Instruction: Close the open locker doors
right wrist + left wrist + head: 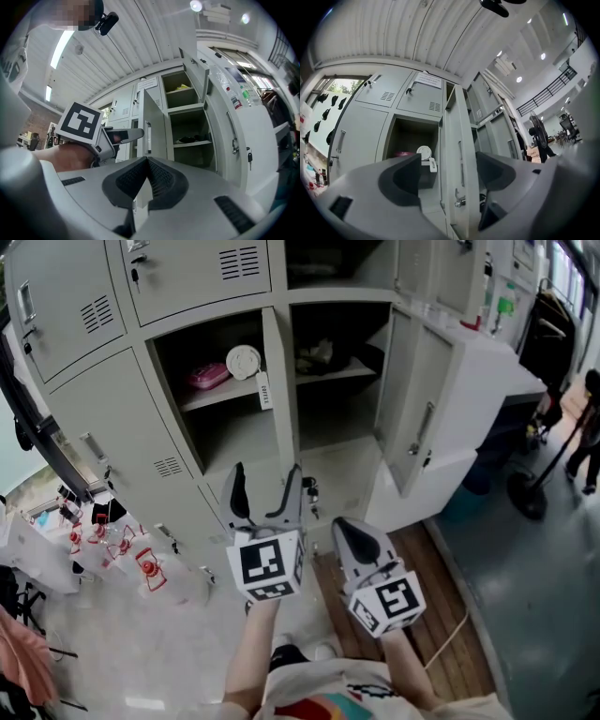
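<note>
**At a bank of grey lockers, doors hang open as two grippers come up to them**

Low at the far left, red-and-white bottles (141,563) stand on the pale floor (187,652) beside the closed lockers (112,418). Next along, a lower compartment is open. Its shelf (220,392) carries a pink item (208,376) and a white round object (244,362), with a small tag (263,390) hanging at the shelf's right end.

That compartment's middle door (284,423) is swung out toward the camera and shows edge-on from the head view. The left gripper (266,474) is held just in front of it with its jaws spread wide. In the left gripper view, the left gripper (450,168) has the middle door (464,140) standing between its jaws, the latch low on the door's near edge. Whether either pad touches the metal cannot be told.

Just to the right and lower, the right gripper (345,526) has its jaws pressed together with nothing between them. Seen from its own camera, the right gripper (146,161) points at the lockers.

Beyond it, a second lower compartment holds a dark bundle (323,354). Its right-hand door (422,409) is swung fully out to the right. Above, an upper door (194,70) also stands open.

At the far right edge a person (589,437) stands on the dark floor.
</note>
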Motion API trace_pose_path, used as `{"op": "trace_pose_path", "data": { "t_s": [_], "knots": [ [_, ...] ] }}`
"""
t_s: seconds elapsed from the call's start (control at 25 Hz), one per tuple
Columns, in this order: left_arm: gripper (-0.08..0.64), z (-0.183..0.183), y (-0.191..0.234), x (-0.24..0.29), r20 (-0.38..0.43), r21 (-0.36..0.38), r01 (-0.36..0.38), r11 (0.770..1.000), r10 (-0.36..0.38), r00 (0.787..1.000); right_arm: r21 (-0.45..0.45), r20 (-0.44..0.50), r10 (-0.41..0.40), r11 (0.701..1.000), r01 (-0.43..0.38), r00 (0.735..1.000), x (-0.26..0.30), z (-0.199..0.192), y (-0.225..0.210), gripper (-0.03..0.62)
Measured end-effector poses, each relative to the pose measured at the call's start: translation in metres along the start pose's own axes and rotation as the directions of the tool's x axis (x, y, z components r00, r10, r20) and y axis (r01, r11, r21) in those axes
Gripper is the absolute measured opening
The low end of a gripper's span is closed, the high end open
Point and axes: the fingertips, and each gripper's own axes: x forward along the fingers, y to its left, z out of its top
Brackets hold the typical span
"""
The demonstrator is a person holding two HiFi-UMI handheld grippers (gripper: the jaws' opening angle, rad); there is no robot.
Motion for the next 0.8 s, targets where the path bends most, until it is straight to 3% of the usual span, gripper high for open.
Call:
{"op": "trace_pose_path", "data": {
  "t_s": [0.2, 0.8],
  "knots": [
    [0.347, 0.001, -0.005, 0.005, -0.005, 0.038, 0.005, 0.999, -0.005, 1.0, 0.004, 0.0, 0.015, 1.0, -0.015, 1.0, 0.003, -0.001, 0.003, 0.005],
    [0.347, -0.001, 0.005, 0.011, -0.022, 0.039, -0.037, 0.999, 0.038, 0.999, 0.027, 0.0, 0.024, 0.999, -0.024, 1.0, 0.001, -0.003, 0.002, 0.005]
  ]
}}
